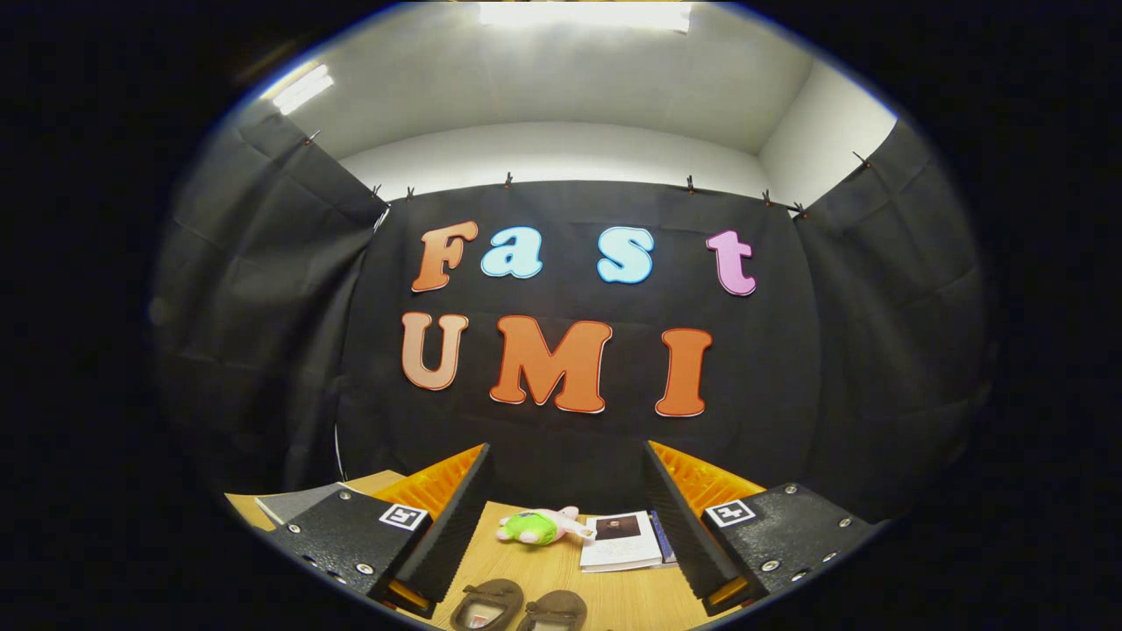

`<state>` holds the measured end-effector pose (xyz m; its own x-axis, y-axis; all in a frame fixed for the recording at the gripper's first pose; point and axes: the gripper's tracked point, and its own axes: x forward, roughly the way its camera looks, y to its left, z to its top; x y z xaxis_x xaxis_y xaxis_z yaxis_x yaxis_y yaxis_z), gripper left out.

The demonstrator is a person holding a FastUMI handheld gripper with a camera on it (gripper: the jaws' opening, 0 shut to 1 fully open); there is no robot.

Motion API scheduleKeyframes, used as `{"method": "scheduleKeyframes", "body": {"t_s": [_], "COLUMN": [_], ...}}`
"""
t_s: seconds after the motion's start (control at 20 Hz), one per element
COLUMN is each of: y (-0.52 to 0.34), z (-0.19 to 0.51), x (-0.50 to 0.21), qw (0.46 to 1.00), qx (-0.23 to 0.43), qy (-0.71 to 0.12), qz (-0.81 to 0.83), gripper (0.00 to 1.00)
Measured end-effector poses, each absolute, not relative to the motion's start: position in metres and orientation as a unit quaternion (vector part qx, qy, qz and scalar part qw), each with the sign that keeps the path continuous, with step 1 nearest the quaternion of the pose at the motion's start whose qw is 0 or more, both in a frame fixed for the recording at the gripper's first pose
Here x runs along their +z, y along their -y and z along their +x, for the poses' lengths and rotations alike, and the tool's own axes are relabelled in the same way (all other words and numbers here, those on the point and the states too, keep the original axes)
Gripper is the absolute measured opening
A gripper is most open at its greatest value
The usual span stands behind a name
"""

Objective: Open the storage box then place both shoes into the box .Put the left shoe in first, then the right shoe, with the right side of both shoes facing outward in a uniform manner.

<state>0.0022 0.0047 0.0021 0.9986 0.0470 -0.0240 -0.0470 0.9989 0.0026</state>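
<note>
Gripper (565, 535) open, empty, aimed high; tilt down past the 2 shoes (519, 607) to find the box first.

This is a staged recording booth set up indoors, not a lived-in home: black cloth (263, 289) hangs as walls on three sides, pinned along its top edge with small clips (690, 183), and plain white walls and ceiling rise behind it. Fluorescent ceiling lights (302, 88) glow at the upper left and top centre of the frame. At the bottom a wooden table (631, 596) carries a few props: a small plush toy (536, 527), a book (622, 541) and a pair of brown shoes (517, 607).
</note>
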Motion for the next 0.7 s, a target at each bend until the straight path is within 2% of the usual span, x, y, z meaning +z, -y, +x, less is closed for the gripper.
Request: {"method": "scheduleKeyframes", "body": {"t_s": [0.25,0.7], "y": [-0.007,-0.036], "z": [0.0,0.011], "x": [0.005,-0.028], "qw": [1.0,0.997], "qx": [0.025,0.059], "qy": [-0.002,-0.041], "qz": [0.006,0.028], "gripper": [0.99,0.99]}}
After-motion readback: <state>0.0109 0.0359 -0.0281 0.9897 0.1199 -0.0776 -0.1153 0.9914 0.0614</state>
